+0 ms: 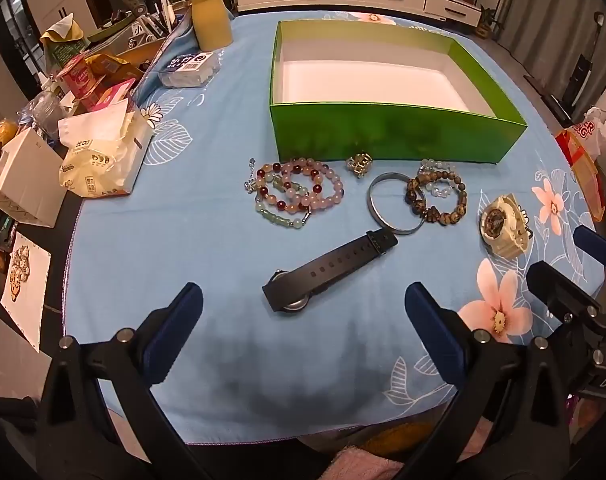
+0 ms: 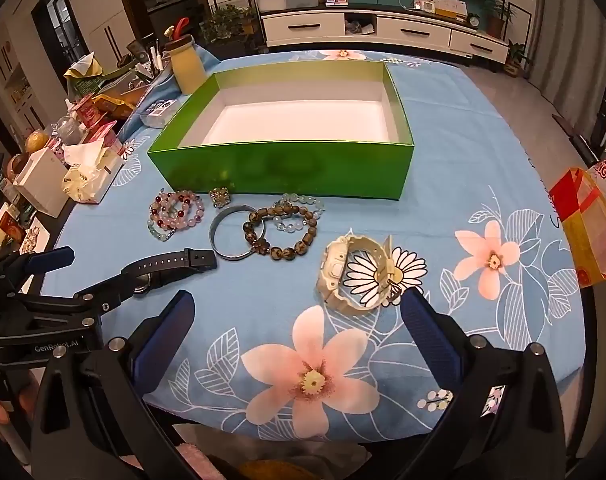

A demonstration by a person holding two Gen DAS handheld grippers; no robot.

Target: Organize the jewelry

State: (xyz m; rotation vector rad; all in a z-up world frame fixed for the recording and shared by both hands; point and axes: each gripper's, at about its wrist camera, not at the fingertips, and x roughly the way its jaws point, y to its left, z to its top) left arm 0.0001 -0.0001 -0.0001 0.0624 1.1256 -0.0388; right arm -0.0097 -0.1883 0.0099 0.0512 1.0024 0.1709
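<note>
Both grippers (image 1: 303, 312) (image 2: 299, 320) (jaws wide) angled down.

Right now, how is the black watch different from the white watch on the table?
The black watch is dark, while the white watch is cream-coloured. The black watch lies with its strap stretched out long; the white watch has its strap curled into a loop. The black watch lies nearest the left gripper; the white watch lies nearest the right gripper. Both rest on the blue flowered cloth, outside the empty green box.

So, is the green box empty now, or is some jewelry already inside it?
Empty. The green box shows only its bare white floor in both views; all jewelry lies outside on the tablecloth.
</note>
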